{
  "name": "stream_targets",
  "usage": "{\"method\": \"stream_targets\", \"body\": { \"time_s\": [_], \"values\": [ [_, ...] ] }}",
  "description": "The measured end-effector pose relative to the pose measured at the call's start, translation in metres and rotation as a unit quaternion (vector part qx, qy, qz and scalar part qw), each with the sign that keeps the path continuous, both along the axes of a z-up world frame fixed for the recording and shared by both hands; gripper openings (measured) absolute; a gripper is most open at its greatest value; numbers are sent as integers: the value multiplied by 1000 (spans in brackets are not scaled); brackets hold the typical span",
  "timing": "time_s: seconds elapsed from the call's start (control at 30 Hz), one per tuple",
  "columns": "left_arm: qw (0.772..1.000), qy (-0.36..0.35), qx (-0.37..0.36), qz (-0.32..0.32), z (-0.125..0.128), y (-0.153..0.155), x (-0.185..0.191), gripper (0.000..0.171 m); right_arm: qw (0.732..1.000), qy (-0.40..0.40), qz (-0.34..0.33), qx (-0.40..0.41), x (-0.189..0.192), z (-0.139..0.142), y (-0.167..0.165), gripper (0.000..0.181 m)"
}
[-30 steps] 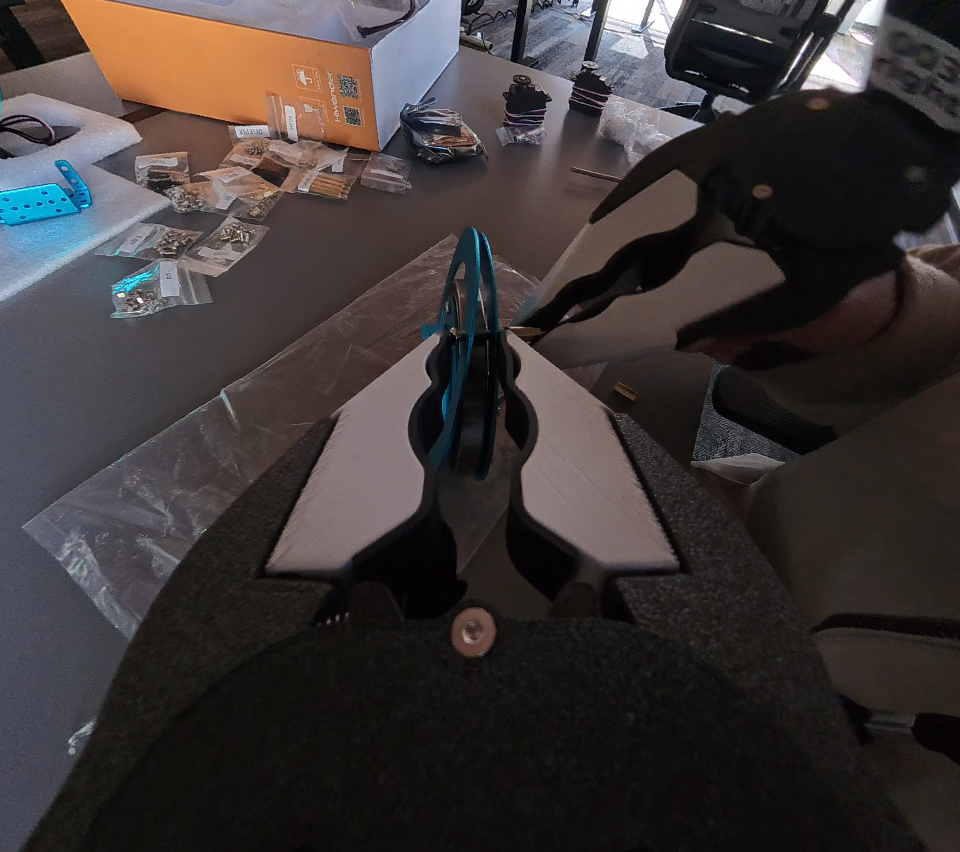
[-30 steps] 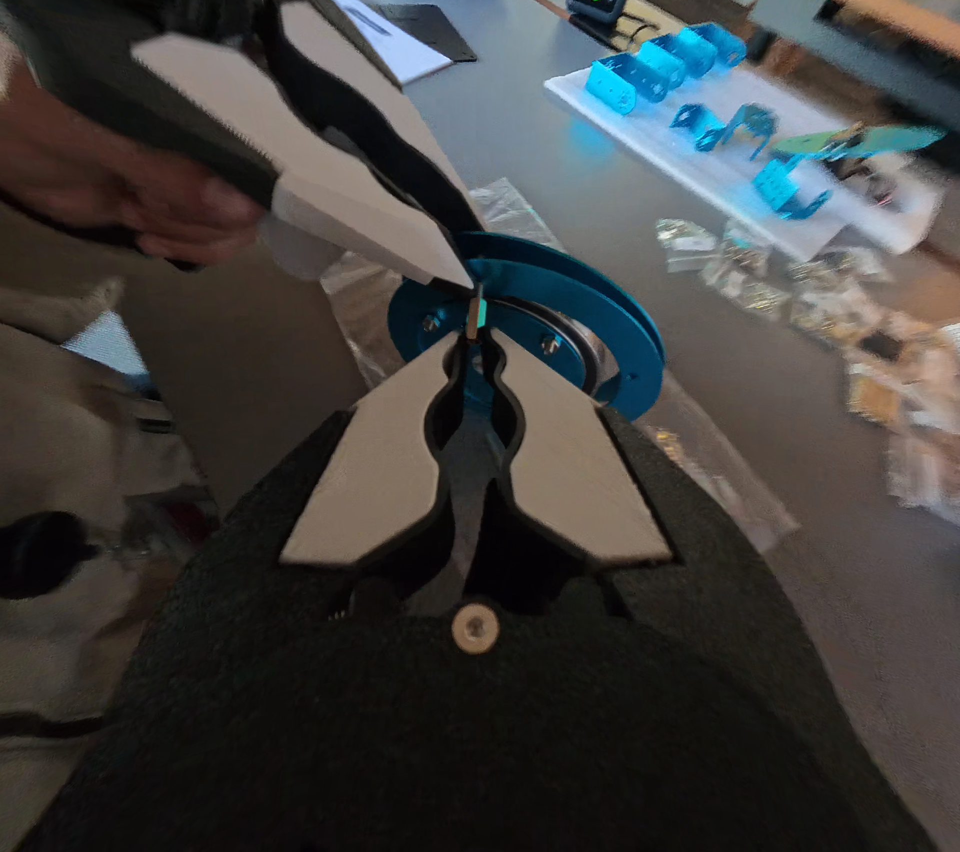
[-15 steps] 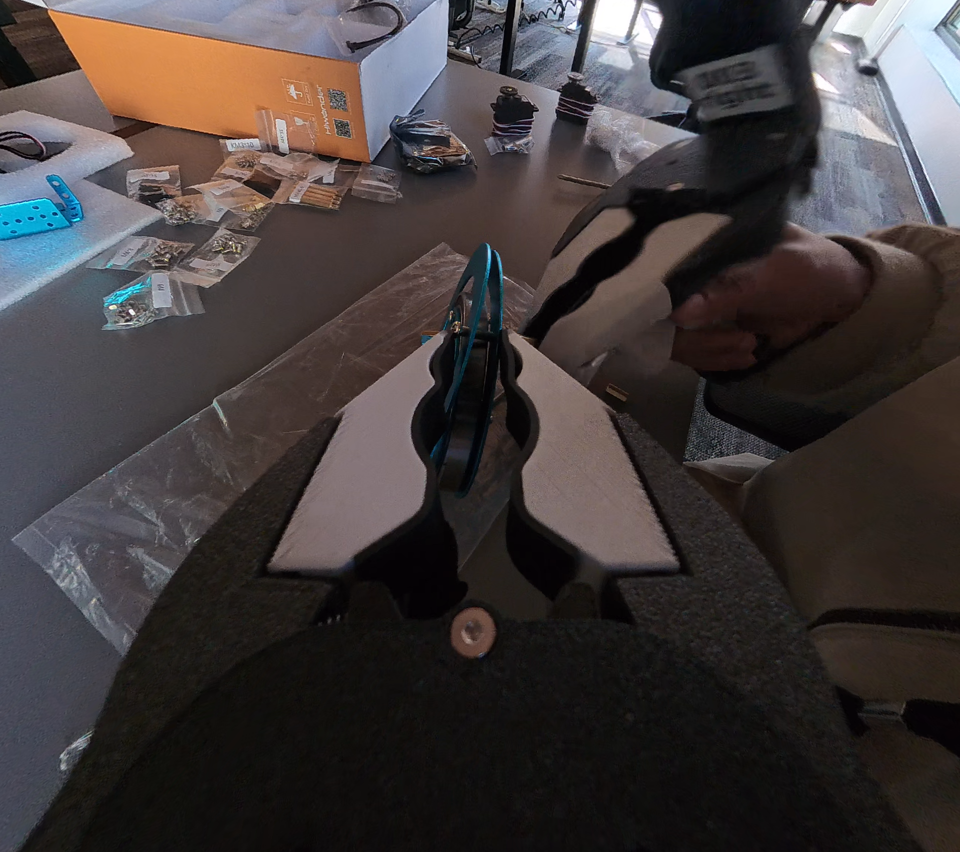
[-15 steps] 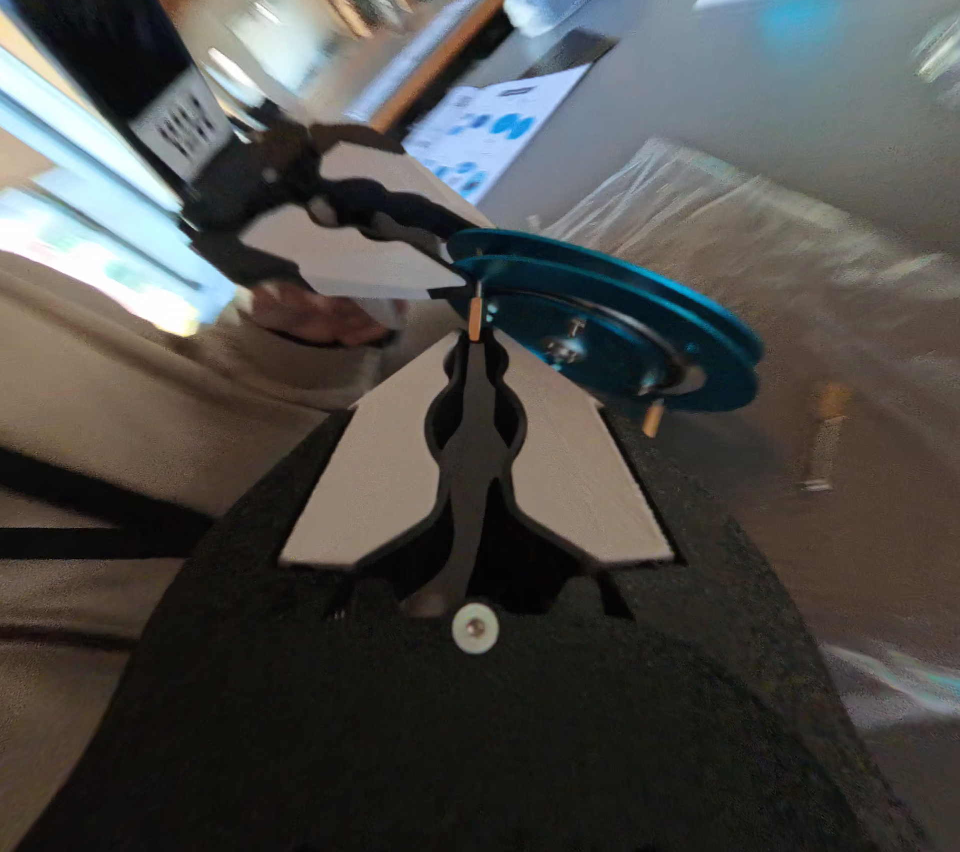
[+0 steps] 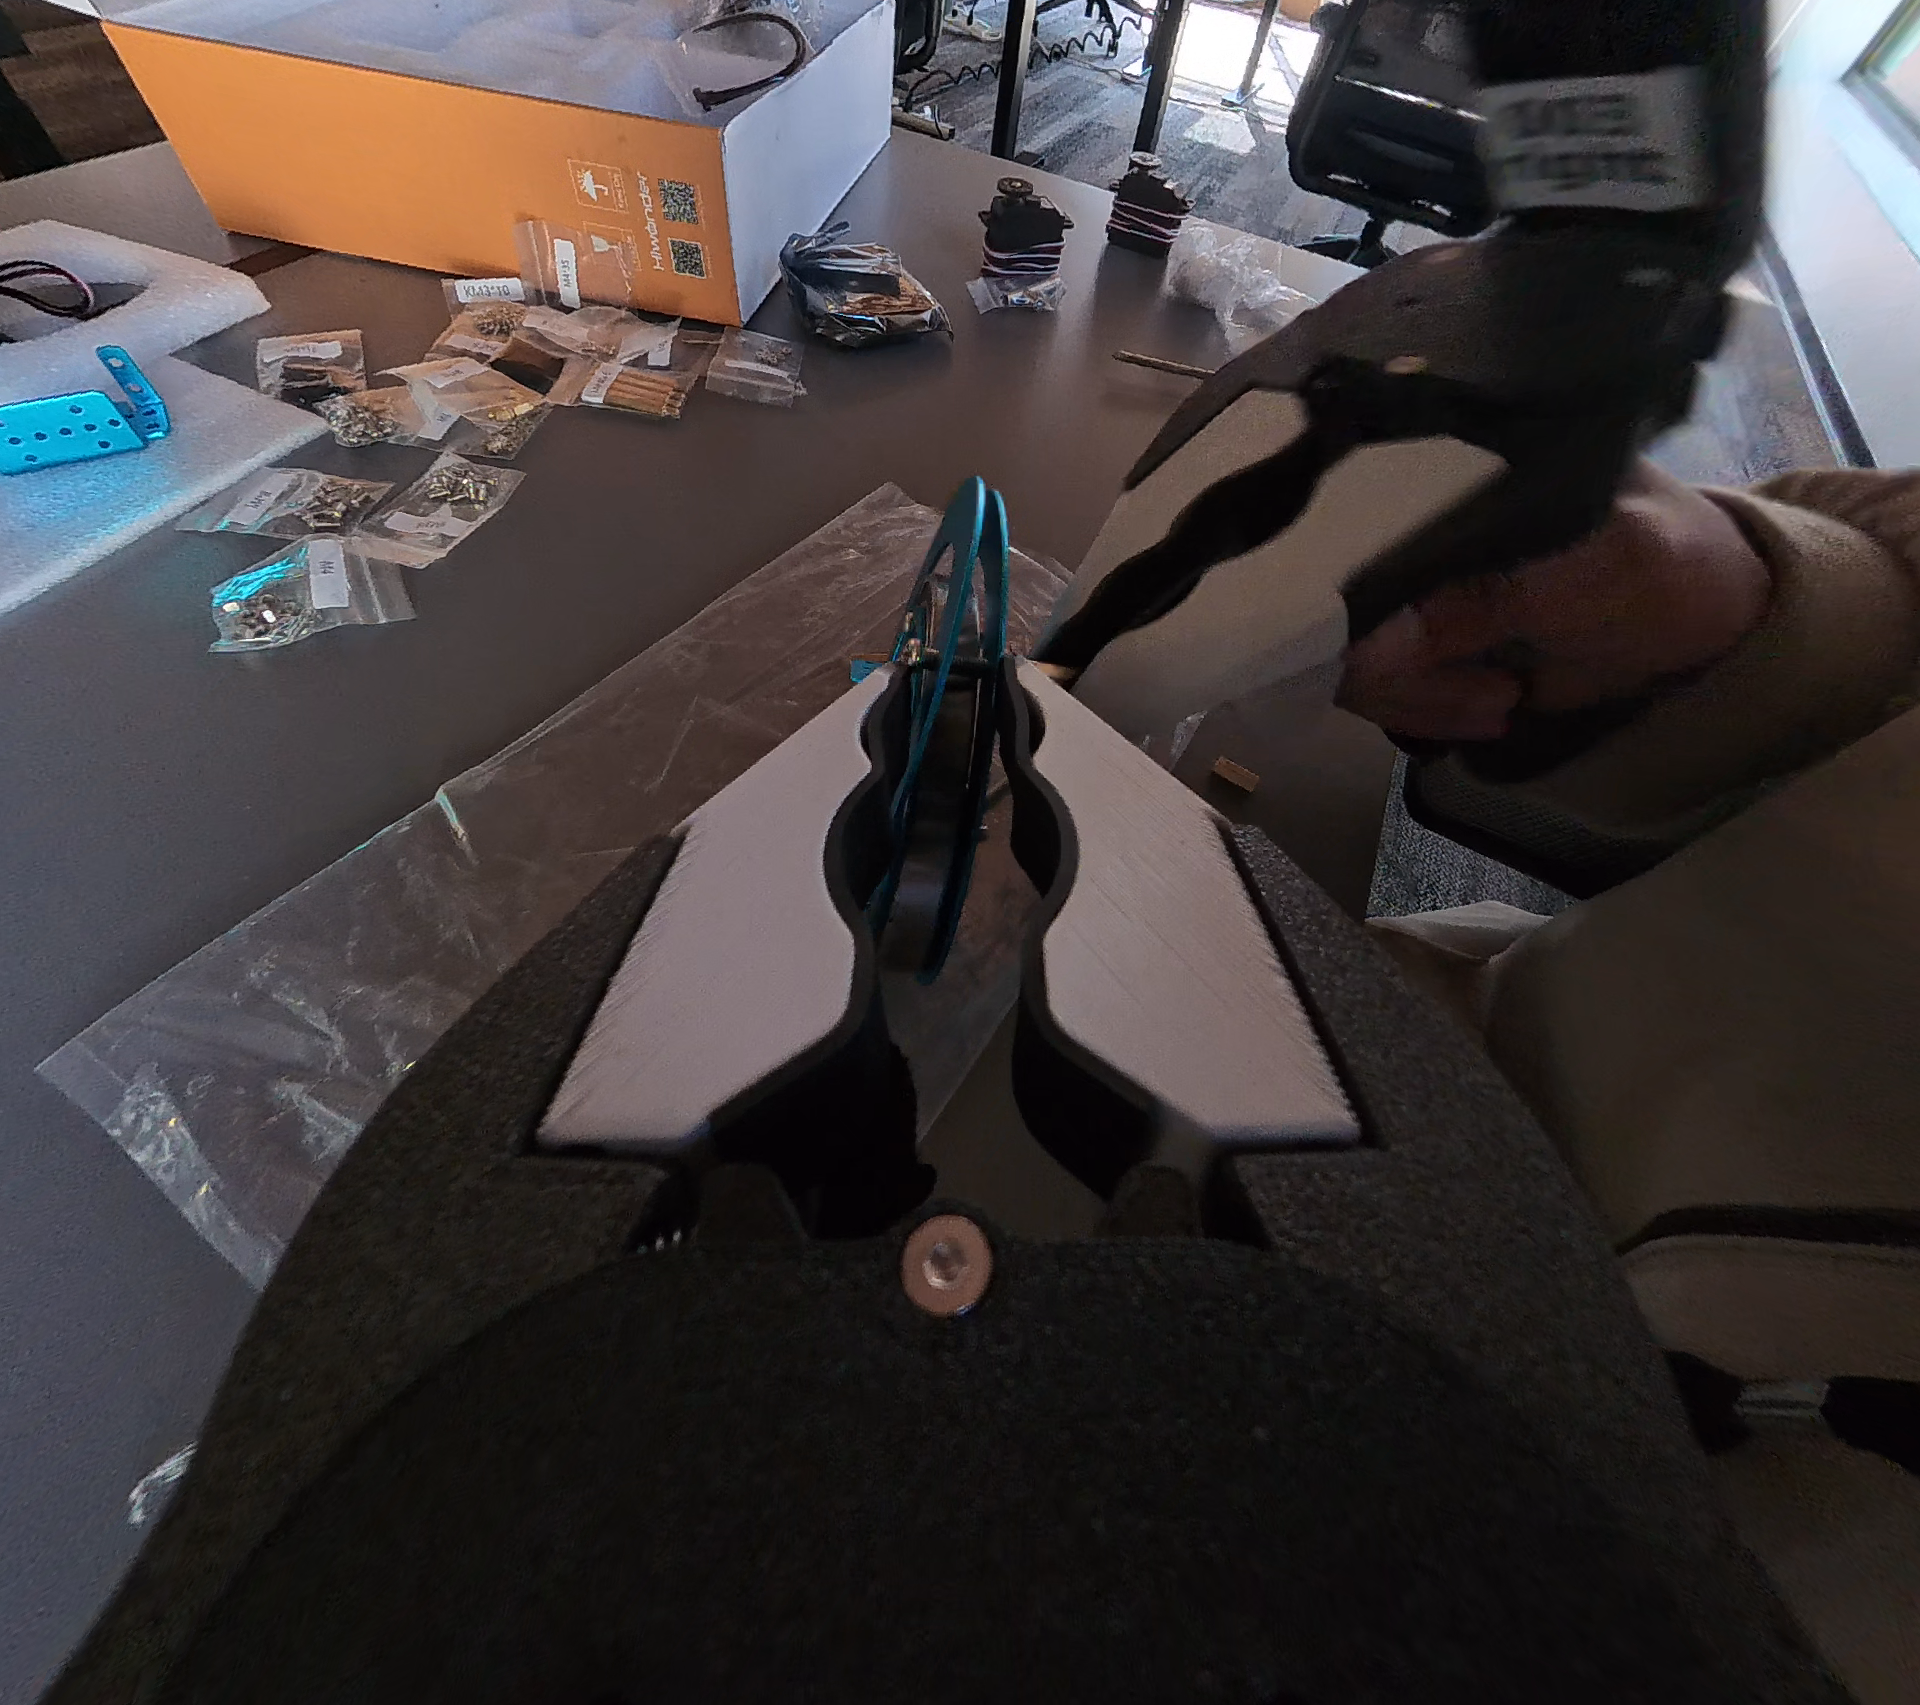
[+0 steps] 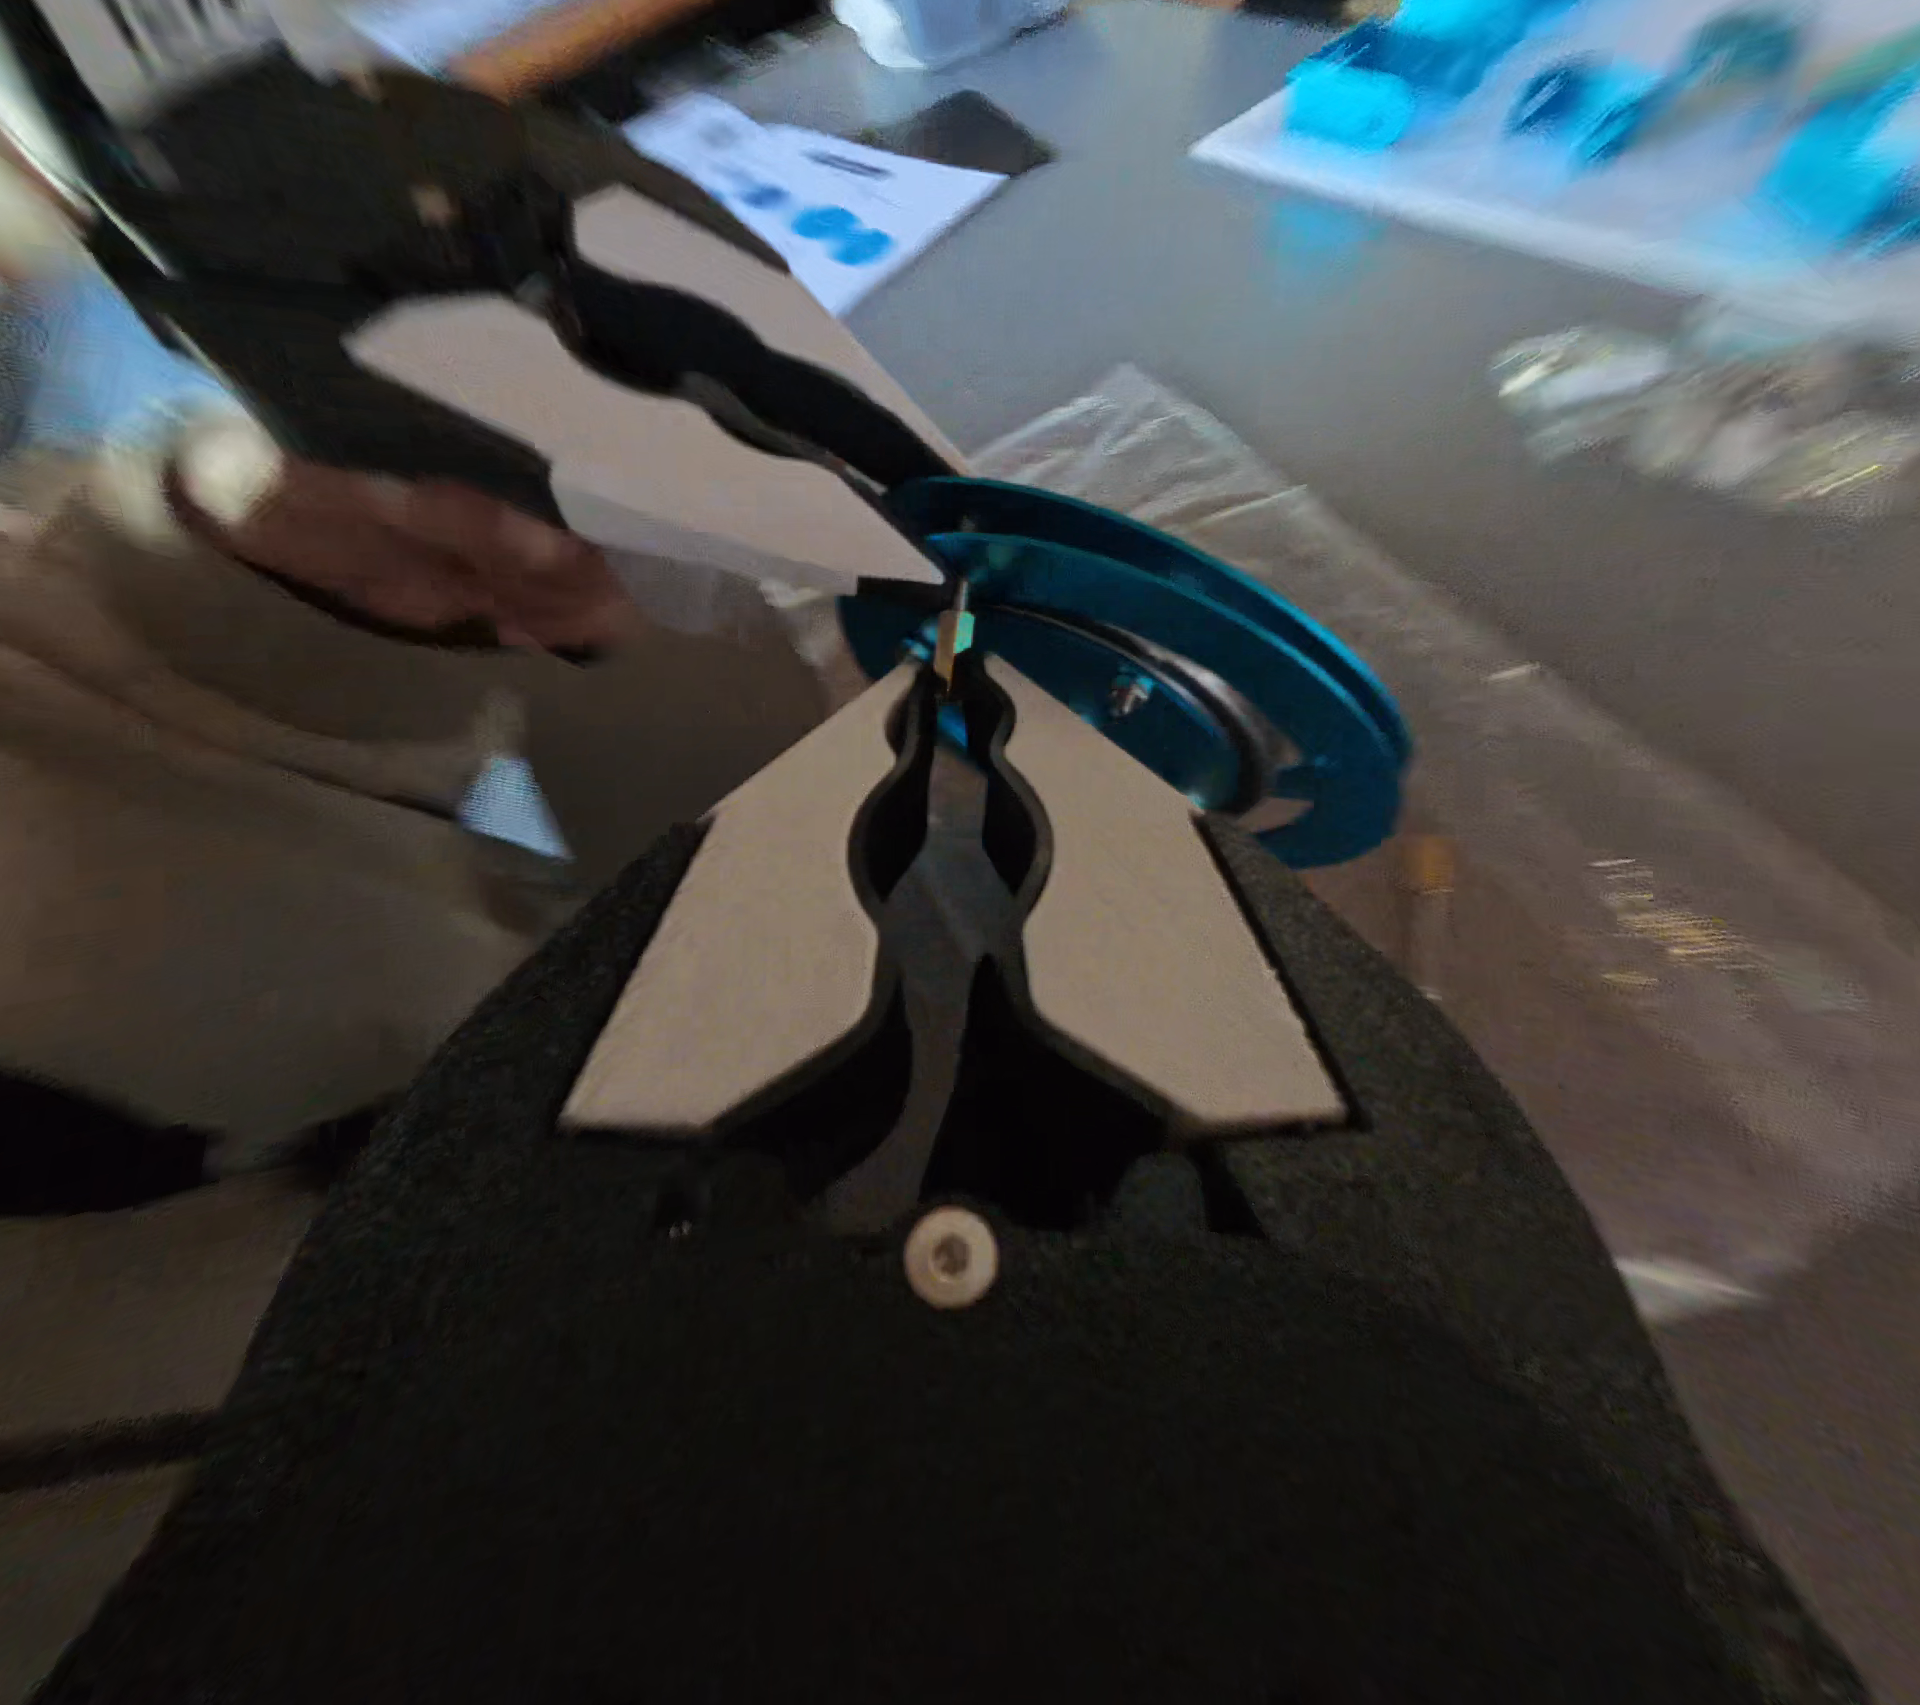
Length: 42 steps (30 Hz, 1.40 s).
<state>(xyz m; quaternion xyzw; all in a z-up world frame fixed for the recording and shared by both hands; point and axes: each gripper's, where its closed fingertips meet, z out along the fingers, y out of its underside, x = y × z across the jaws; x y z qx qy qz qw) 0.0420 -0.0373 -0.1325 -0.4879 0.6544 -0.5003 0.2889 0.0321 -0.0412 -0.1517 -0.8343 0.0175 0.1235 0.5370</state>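
My left gripper is shut on a blue disc assembly, two round blue plates with a black ring between them, held edge-on above a clear plastic bag. My right gripper is shut on a small brass standoff whose end meets the lower plate of the disc assembly. The left view shows the right gripper coming in from the right, with its tips against the disc's rim. The right view shows the left gripper clamping the disc from the left. This view is motion-blurred.
An open orange and white box, several small bags of screws, two servos and a foam sheet with a blue bracket lie on the grey table. A loose brass standoff lies near the table edge. A foam tray of blue parts and a leaflet lie beyond. Only a small space, under 4 cm, lies between the two pairs of fingers.
My right gripper has rolled one way and back while staying shut on the standoff at the disc. My left gripper has held the disc almost still.
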Motion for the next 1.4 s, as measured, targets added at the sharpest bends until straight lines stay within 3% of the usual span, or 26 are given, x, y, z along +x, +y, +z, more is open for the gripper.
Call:
{"method": "stream_targets", "body": {
  "time_s": [0.07, 0.13, 0.2, 0.27, 0.43, 0.67, 0.83, 1.03, 1.23, 1.4],
  "values": [
    [1000, -2, 0, -2, 0, 0, -1, 13, 983, 176, 45, 3, -7, 1, 0, 4],
    [1000, -4, -1, -6, 0, -2, -2, 12, 945, 318, 84, -2, -13, 4, -1, 3],
    [1000, -6, 4, -2, 0, -1, -1, 12, 907, 407, 104, -3, -15, 7, -1, 4],
    [1000, -6, -1, -1, 1, 0, -1, 12, 890, 443, 107, 2, -15, 8, 0, 4],
    [1000, 3, 1, -10, 0, -4, -2, 12, 947, 310, 82, 15, -14, 4, -2, 4],
    [998, -4, -49, -46, 12, 13, -15, 28, 967, 238, 79, 38, -8, 3, -5, 4],
    [990, -4, -44, -131, 17, 23, -14, 27, 963, 247, 100, 36, -1, 5, -10, 4],
    [965, -35, 55, -255, 1, 0, -6, 14, 967, 203, 154, 19, -3, 3, -15, 4],
    [941, -15, 13, -338, 3, -5, -13, 15, 962, 184, 201, 8, -6, 3, -17, 4],
    [930, -6, -11, -367, 4, -6, -17, 22, 957, 169, 235, -6, -5, 4, -14, 3]
  ]
}}
